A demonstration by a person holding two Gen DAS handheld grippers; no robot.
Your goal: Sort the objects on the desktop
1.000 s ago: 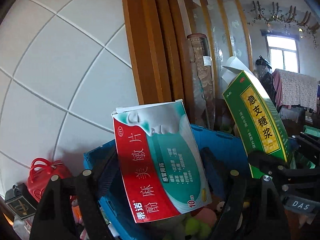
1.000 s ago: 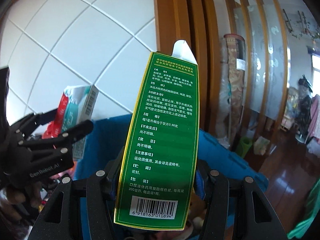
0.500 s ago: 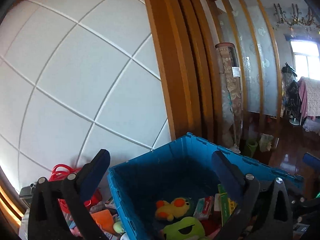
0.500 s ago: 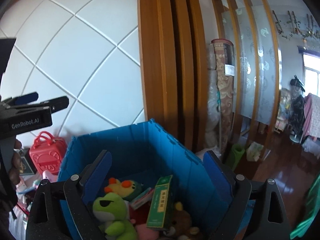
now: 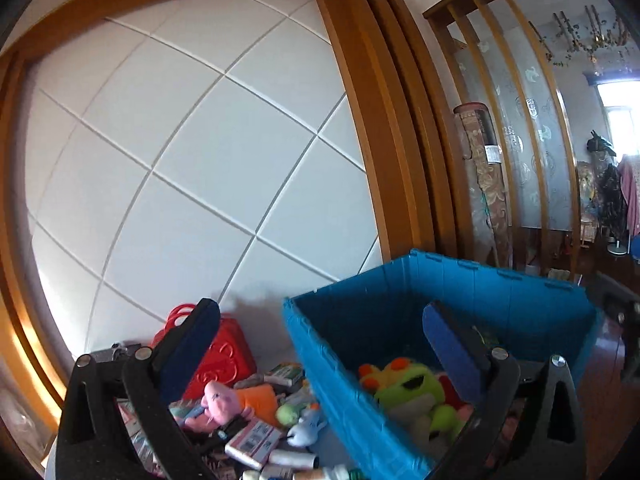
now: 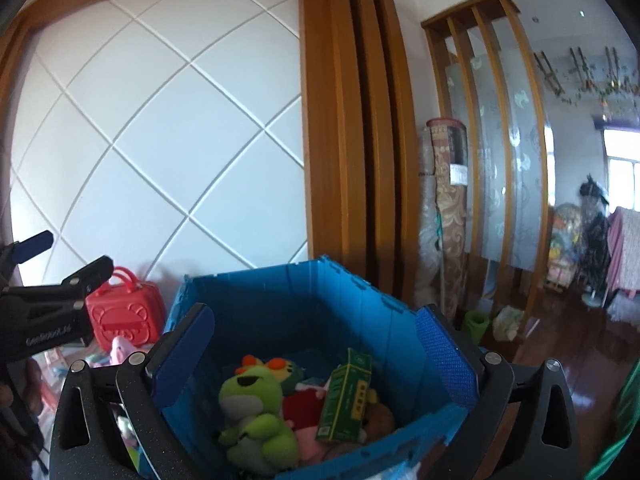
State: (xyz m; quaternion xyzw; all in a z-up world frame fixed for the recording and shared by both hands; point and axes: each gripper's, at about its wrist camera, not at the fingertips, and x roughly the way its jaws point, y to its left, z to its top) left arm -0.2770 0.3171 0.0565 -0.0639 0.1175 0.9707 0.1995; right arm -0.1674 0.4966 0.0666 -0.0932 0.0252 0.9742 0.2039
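Between picks: deep blue plastic crate [image 6: 304, 300] already holding green plush frog [image 6: 256, 408] and green carton [image 6: 346, 400]. Next, reach to clutter at eight o'clock. Left gripper [image 5: 320, 336] spread wide, empty; right gripper [image 6: 314, 330] opening, empty.

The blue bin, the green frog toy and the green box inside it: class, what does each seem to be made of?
Blue bin: likely rigid moulded plastic, with ribbed walls and a notched rim.
Green frog toy: plush fabric, fuzzy and soft-edged.
Green box: probably printed cardboard, with flat faces, sharp folds and a slight sheen.
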